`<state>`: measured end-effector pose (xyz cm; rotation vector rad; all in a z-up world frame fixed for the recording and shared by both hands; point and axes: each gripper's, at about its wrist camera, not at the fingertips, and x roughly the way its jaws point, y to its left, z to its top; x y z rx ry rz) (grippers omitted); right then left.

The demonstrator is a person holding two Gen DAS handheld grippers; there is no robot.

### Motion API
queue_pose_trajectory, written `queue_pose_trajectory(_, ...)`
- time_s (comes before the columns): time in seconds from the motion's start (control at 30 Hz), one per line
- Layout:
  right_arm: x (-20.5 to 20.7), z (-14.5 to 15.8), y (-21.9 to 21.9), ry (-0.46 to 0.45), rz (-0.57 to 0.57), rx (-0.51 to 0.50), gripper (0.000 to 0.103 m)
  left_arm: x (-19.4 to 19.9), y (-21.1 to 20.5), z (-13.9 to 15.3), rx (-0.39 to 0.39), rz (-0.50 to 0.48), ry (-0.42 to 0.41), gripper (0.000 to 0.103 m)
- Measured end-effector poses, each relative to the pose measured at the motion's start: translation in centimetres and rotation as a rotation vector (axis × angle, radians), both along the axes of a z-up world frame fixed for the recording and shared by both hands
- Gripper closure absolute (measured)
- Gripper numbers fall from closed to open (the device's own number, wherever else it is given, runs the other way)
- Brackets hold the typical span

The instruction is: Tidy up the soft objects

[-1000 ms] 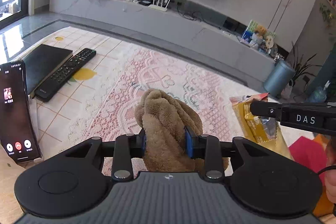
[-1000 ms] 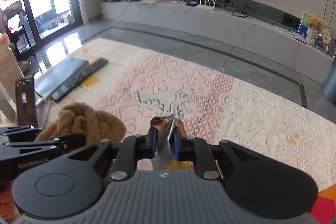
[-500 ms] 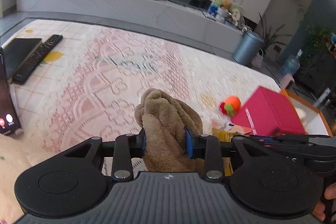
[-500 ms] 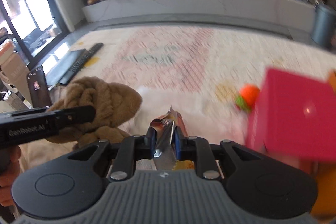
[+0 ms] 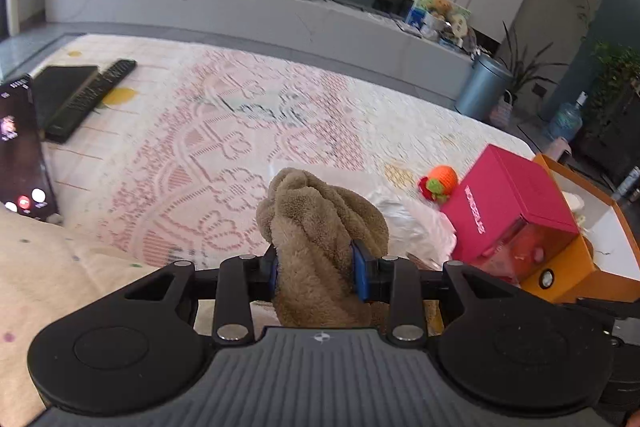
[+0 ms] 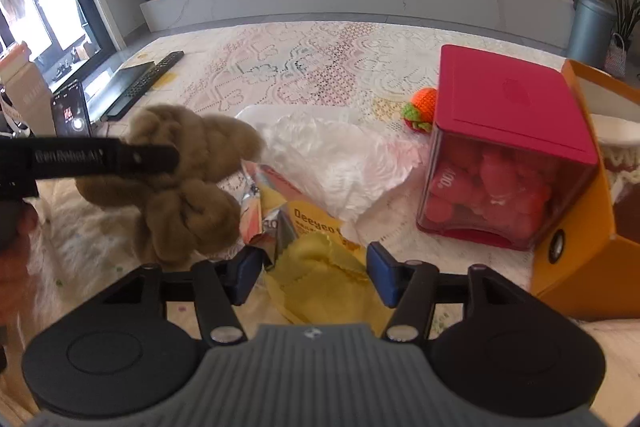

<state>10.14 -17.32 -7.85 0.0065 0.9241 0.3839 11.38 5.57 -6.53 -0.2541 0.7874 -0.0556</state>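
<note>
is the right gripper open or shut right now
Open. The right gripper has just been opening; its blue pads stand wide apart over the yellow packet, pressing on nothing.

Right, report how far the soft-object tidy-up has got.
Done: the right gripper, jaws just opened, has let go of the yellow foil packet, which lies by the red box. In hand: the left gripper clamps the brown plush. Left: the orange knitted toy and white plastic bag lie loose.
</note>
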Motion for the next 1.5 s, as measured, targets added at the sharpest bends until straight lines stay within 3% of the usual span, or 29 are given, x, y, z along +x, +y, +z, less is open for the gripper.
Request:
queue_pose_trajectory(0.13,-0.1,0.3,-1.3,-0.001,-0.090,-0.083,0.031,-0.7,0.6,0.6,0.007,0.038,-0.015,0.064)
queue_pose_trajectory(0.33,-1.3,1.6,-3.5,-0.027,-0.166,-0.103,0.031,-0.9,-0.1,0.5,-0.009,-0.013,-0.009,0.064)
queue_pose_trajectory(0.5,-2.4,3.4,-2.7,-0.080,-0.094,-0.077,0.033,-0.9,-1.5,0.4,-0.060,-0.099,0.000,0.064)
queue_pose_trajectory(0.7,-2.2,2.2,-1.7,-0.021,-0.054,-0.087,0.037,-1.2,-1.0,0.2,-0.036,-0.065,0.011,0.068)
queue_pose_trajectory(0.8,-1.7,0.9,-2.4,0.039,-0.090,-0.070,0.044,-1.3,-0.4,0.2,-0.048,-0.040,0.007,0.068)
queue_pose_trajectory(0.9,-0.6,-0.9,-3.2,0.138,-0.112,0.044,0.052,-1.6,-0.4,0.6,-0.049,-0.031,-0.024,0.069)
queue_pose_trajectory(0.97,-0.1,-2.0,-3.3,0.196,-0.110,0.108,0.075,-1.8,-0.4,1.1,-0.046,-0.032,-0.050,0.069)
queue_pose_trajectory(1.03,-0.1,-2.7,-3.0,0.219,-0.114,0.096,0.097,-1.8,-0.3,1.4,-0.057,-0.039,-0.058,0.069)
queue_pose_trajectory(1.07,-0.3,-2.7,-2.9,0.213,-0.116,0.094,0.101,-1.7,-0.3,1.4,-0.060,-0.041,-0.057,0.069)
queue_pose_trajectory(1.5,-2.1,4.0,-5.5,0.014,-0.182,0.097,0.103,-2.1,-1.0,2.2,-0.088,-0.067,-0.059,0.069)
